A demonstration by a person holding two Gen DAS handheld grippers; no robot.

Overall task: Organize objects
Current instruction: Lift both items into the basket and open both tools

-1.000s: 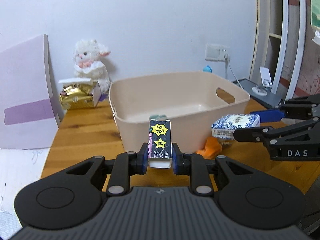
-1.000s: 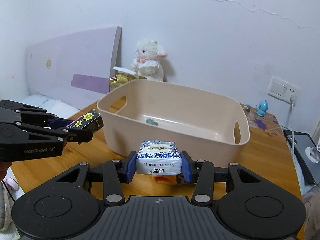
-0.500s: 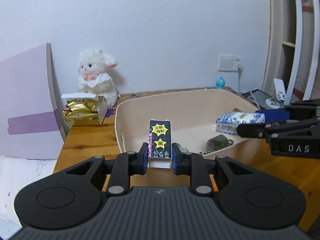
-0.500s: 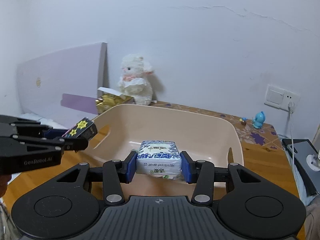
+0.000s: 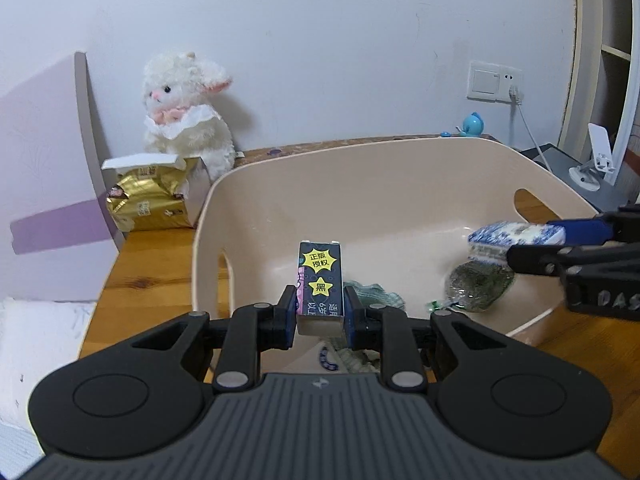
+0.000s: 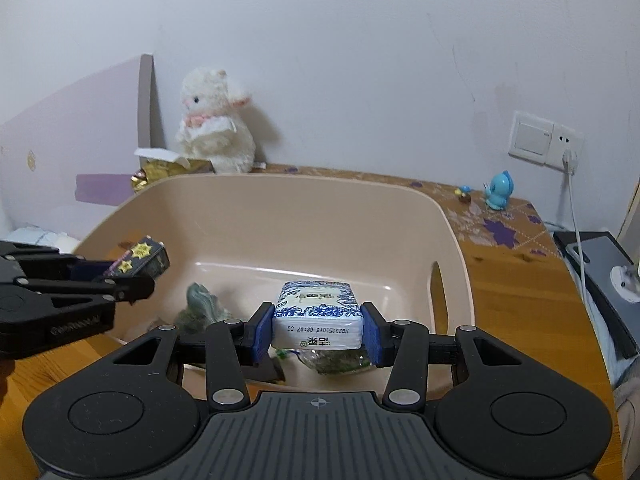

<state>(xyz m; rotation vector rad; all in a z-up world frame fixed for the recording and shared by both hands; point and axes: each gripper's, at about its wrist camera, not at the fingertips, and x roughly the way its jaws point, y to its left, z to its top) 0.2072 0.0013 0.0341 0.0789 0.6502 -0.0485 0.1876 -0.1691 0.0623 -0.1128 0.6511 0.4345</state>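
Over the beige tub (image 6: pixel 452 240) we hold both loads: our left tongs (image 5: pixel 320 312) are clamped on a small black card box (image 5: pixel 321 280), stiff and sharp-cornered, above the tub's near-left corner, while our right tongs (image 6: pixel 318 330) squeeze a soft blue-and-white tissue pack (image 6: pixel 318 316) above its middle. Letting go from up here, we judge the rigid box could bounce off the smooth plastic wall onto the wooden surface (image 6: pixel 516 276), and the pack would land on the crinkly greenish bag (image 6: pixel 200 308) lying in the tub. Behind the tub sits a fluffy white plush lamb (image 5: pixel 184 120).
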